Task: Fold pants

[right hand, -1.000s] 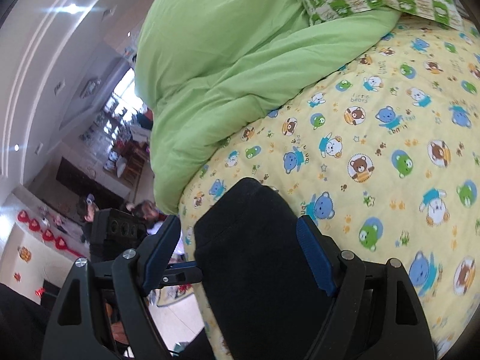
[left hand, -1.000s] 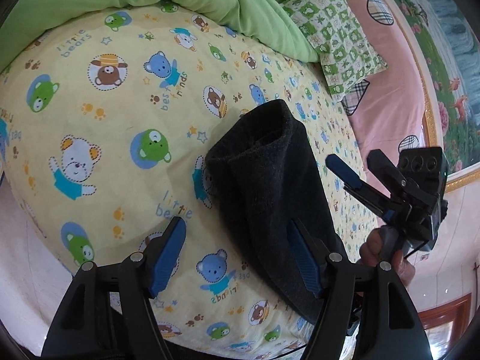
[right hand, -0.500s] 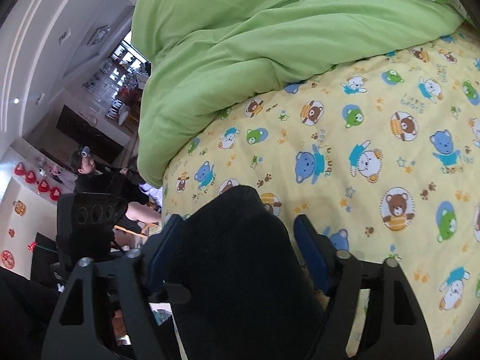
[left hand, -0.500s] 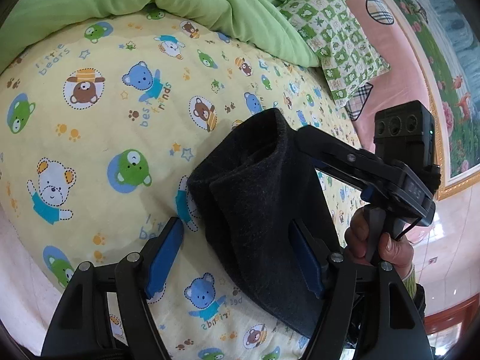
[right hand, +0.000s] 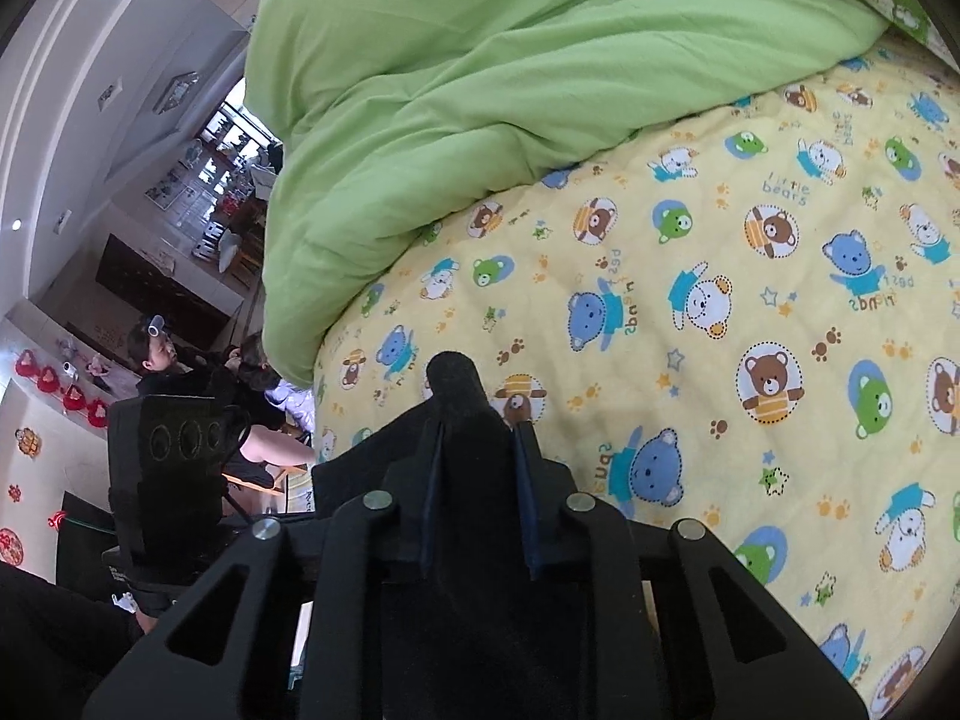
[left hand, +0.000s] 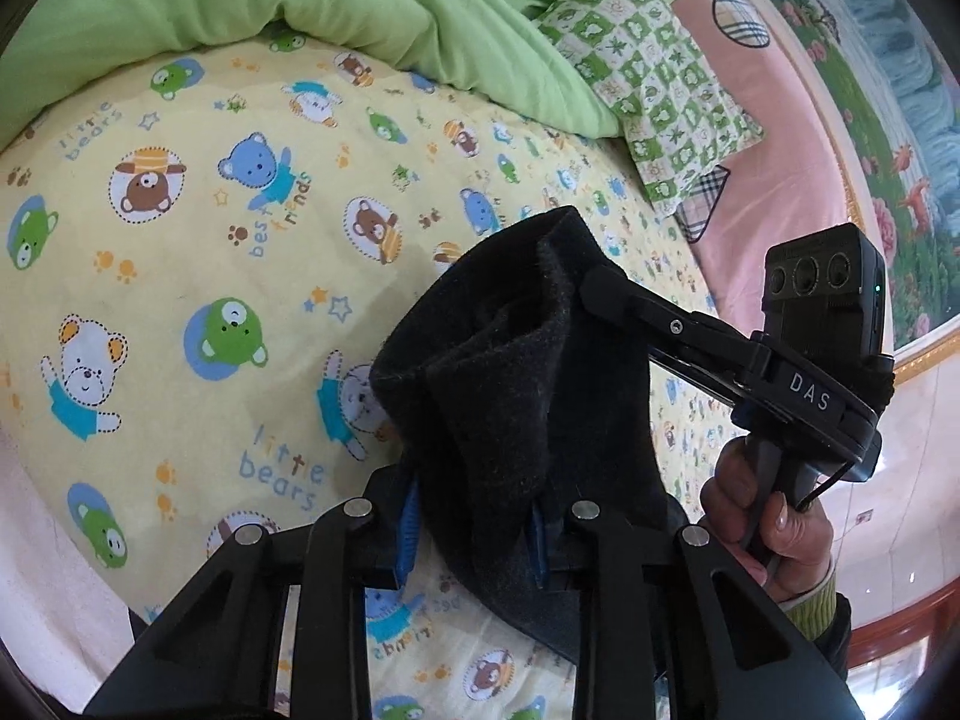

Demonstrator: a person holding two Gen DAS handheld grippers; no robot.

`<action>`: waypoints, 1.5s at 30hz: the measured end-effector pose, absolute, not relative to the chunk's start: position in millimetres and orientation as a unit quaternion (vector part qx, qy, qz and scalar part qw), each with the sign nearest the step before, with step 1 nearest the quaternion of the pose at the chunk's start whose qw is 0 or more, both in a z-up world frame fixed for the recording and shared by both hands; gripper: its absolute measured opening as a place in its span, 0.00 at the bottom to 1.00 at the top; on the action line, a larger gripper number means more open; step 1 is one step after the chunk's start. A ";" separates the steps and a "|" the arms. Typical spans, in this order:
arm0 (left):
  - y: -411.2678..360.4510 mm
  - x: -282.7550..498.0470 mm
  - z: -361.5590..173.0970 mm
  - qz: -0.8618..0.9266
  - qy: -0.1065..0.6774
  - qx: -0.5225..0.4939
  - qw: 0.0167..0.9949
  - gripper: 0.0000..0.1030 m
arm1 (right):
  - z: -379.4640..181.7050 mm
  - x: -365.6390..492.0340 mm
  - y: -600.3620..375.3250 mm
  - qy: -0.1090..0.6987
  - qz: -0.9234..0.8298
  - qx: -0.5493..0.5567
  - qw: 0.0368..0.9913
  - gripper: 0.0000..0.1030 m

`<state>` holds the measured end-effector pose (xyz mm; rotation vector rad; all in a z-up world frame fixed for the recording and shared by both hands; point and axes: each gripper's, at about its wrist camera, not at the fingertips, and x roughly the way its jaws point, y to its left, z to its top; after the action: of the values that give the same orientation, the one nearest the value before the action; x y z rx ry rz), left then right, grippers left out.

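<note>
Pants (left hand: 516, 396), black, fleecy fabric, already doubled into a thick narrow bundle; located near the edge of the yellow bear-print bedsheet (left hand: 198, 252), its upper end raised off the sheet.

Left gripper (left hand: 474, 531), black frame with blue pads: closed on the near side of the bundle, cloth squeezed between the pads.

Right gripper (right hand: 477, 480), same build: closed on a fold of the black cloth, which pokes up beyond the fingertips. In the left wrist view its fingers meet the bundle's top edge; the person's right hand (left hand: 768, 516) holds the handle.

Surroundings: crumpled lime-green duvet (left hand: 312, 6) heaped at the far side of the sheet; green-and-white checked pillow (left hand: 654, 78) beside it; pink sheet (left hand: 774, 138) beyond.

Progress, as judged: early folds appear complete, since the garment is compact and layered. Remaining: likely one last fold-over or laying flat, smoothing, and release. Whether the legs are evenly aligned inside the bundle cannot be told.
</note>
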<state>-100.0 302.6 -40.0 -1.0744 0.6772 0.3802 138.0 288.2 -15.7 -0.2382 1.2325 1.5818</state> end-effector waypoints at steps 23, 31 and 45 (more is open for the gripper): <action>169.2 -62.3 77.9 0.035 0.273 -0.412 0.869 0.25 | 71.1 147.4 79.0 0.410 0.630 0.120 0.648 0.19; 115.9 -44.8 85.8 0.003 0.298 -0.379 0.876 0.25 | 66.5 147.4 11.0 0.395 0.602 0.172 0.672 0.18; 41.1 -1.6 97.6 -0.057 0.338 -0.328 0.880 0.25 | 49.8 153.7 -87.8 0.376 0.553 0.241 0.703 0.18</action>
<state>-1.6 41.1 97.6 -0.6840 0.7053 -0.1185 153.7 -87.8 49.8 0.5355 0.8374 1.2305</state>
